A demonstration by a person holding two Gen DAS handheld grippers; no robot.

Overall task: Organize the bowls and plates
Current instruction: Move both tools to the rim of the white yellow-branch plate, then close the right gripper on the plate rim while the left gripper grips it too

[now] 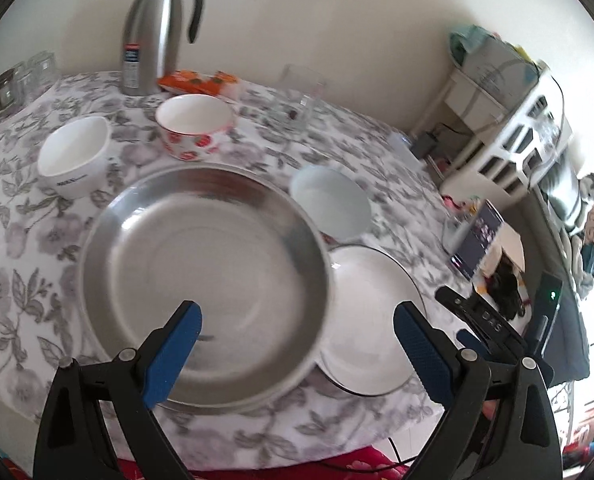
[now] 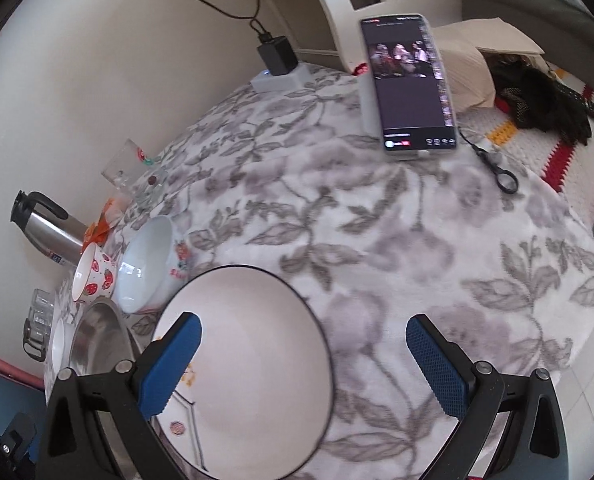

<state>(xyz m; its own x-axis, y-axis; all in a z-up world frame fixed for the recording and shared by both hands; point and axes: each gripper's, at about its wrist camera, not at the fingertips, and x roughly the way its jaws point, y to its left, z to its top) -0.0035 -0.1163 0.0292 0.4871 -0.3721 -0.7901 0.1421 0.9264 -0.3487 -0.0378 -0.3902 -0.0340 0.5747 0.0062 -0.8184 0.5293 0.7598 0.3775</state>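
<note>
A large steel plate lies on the floral tablecloth in the left wrist view. A white black-rimmed plate lies to its right, partly under its edge. Behind stand a plain white bowl, a strawberry-print bowl and a pale blue-white bowl. My left gripper is open, its jaws spread above the steel plate's near right rim. My right gripper is open over the white plate. The steel plate and two bowls show at the left there.
A steel thermos jug, an orange packet and a glass mug stand at the table's back. A phone leans upright, with small scissors and a charger nearby. Glasses stand far left.
</note>
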